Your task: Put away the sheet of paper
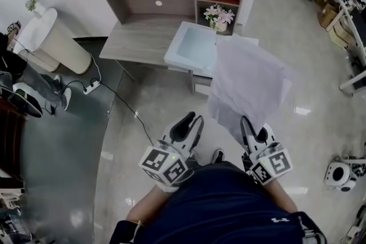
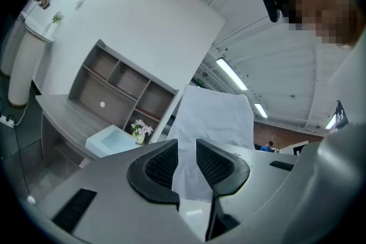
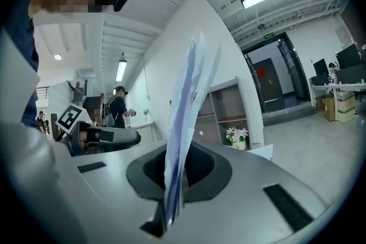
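Presumably for carrying, the sheet of paper [image 1: 246, 80] is clamped in the right gripper [image 3: 173, 180]; the left gripper [image 2: 187, 151] is held apart, empty.

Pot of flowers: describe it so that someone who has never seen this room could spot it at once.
Start at the grey desk with shelves on top. At its right end, just beyond the pale blue tray, stands the small pot of flowers. It is the only thing on the desk with pink and white blooms.
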The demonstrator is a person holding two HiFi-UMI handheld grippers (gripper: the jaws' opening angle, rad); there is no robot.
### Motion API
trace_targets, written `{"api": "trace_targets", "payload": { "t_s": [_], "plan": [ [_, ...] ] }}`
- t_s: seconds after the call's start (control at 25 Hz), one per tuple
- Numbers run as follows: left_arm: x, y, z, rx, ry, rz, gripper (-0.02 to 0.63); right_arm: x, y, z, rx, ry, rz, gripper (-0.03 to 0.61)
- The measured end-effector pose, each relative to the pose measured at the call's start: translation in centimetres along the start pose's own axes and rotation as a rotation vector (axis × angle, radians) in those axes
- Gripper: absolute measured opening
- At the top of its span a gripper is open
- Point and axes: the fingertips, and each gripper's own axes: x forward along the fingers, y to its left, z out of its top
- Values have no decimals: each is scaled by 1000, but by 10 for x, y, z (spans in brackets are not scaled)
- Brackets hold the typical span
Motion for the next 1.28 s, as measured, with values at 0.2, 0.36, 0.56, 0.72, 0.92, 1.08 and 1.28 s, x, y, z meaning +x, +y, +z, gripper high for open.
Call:
{"api": "trace_targets", "payload": {
  "t_s": [0.2,0.36,0.56,0.72,0.92,1.08,1.28],
  "plan": [
    [6,-17,-7,11,8,-1,109,-12,-7,7,-45,-25,-7,14],
    [10,-29,-14,10,12,17,109,-23,-17,8,-23,-26,0,14],
    [20,-45,-23,19,17,30,107,-38,-32,6,-2,-34,13,14],
    [30,-57,-33,24,27,39,107,-48,-46,4,5,-37,20,14],
    [39,-75,-40,40,28,56,106,-62,-61,6,18,-38,33,14],
    [43,-82,-40,46,19,69,106,-68,-69,8,20,-44,37,14],
    [38,-76,-47,57,21,100,104,-70,-68,-3,28,-33,42,14]
  ]
}}
